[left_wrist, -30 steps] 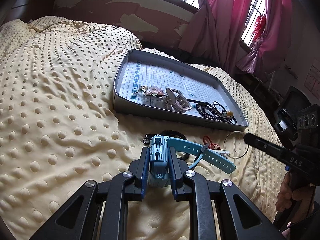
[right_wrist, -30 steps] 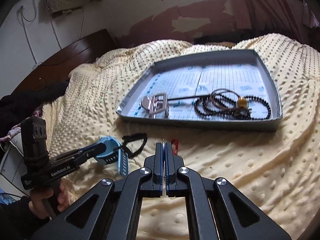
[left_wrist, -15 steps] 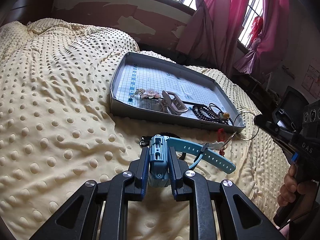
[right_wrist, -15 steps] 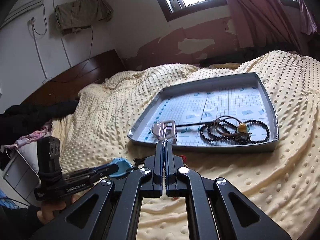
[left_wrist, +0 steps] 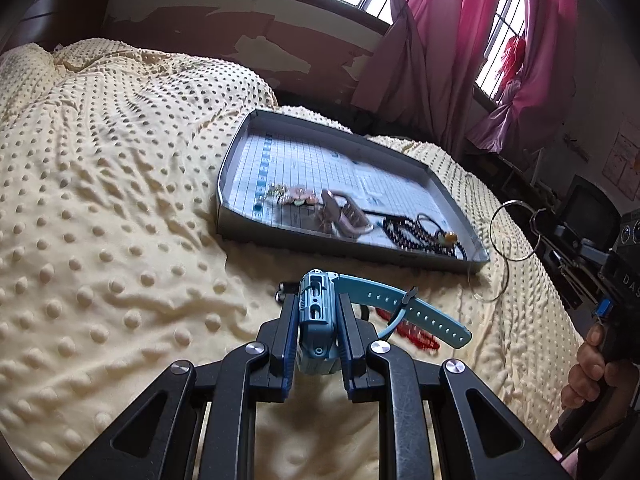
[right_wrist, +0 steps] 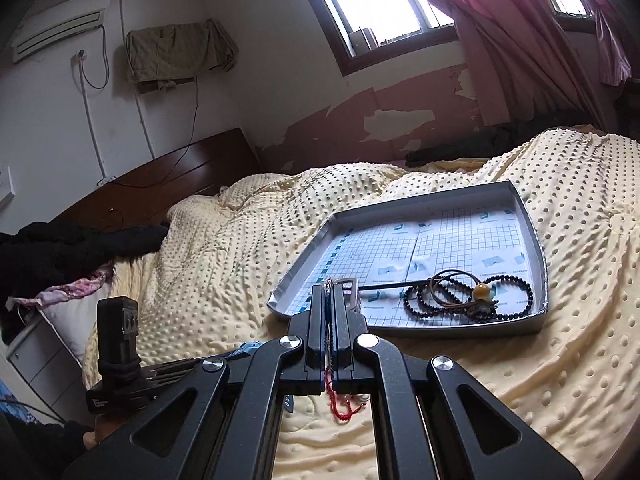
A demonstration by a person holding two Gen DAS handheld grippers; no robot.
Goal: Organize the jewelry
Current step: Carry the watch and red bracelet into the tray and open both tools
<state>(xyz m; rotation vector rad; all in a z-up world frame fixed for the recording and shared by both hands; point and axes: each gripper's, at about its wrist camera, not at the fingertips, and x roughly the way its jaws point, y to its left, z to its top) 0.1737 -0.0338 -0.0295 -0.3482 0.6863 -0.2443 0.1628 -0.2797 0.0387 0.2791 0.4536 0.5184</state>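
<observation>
Blue watch (left_wrist: 318,322) riding clamped in my left tongs (left_wrist: 316,344) above bed (left_wrist: 120,208); wire bangle (left_wrist: 514,234) with red cord dangling, pinched in my right tongs (right_wrist: 329,332) near tray (right_wrist: 536,240). Clearing rim before releasing, avoiding black beads (right_wrist: 460,300).

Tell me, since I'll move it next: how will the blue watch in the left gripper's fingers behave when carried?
The blue watch looks rigid at its case, clamped by the left gripper. Its strap juts sideways unsupported, so it will probably flop or swing and might catch the tray wall. It seems light.
</observation>
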